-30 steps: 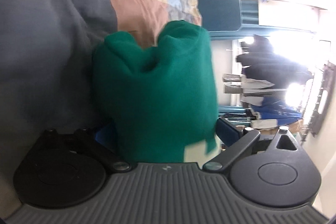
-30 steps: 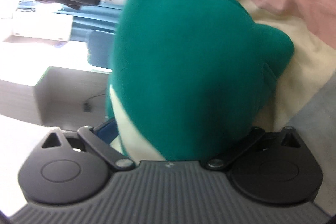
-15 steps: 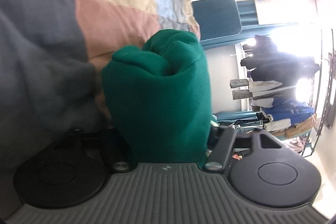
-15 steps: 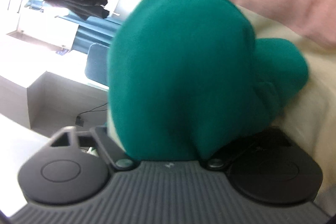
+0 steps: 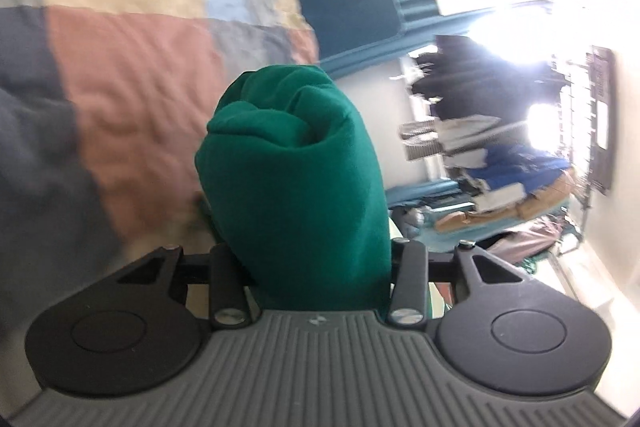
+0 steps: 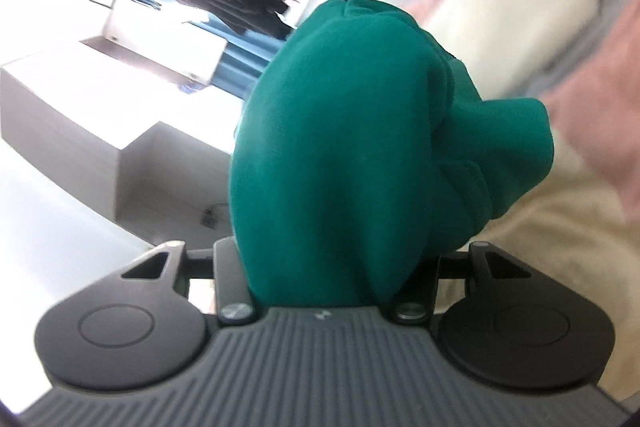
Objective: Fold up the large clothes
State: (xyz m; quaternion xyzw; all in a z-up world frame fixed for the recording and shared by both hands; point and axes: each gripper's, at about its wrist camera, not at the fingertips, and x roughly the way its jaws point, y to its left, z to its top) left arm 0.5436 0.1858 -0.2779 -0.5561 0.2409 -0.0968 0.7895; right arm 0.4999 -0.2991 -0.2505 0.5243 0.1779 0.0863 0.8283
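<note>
Versus a second ago: both sets of jaws have just been closing on the bunched green garment [image 5: 296, 187]. Left gripper [image 5: 316, 267] clamps a thick, soft, rounded wad above the quilted patchwork bedspread [image 5: 132, 75]. Right gripper [image 6: 332, 267] grasps another bulging fleece-like fold, with cream patches behind it.

Patchwork quilt [image 5: 132, 75] covers bed, colour blocks.
</note>
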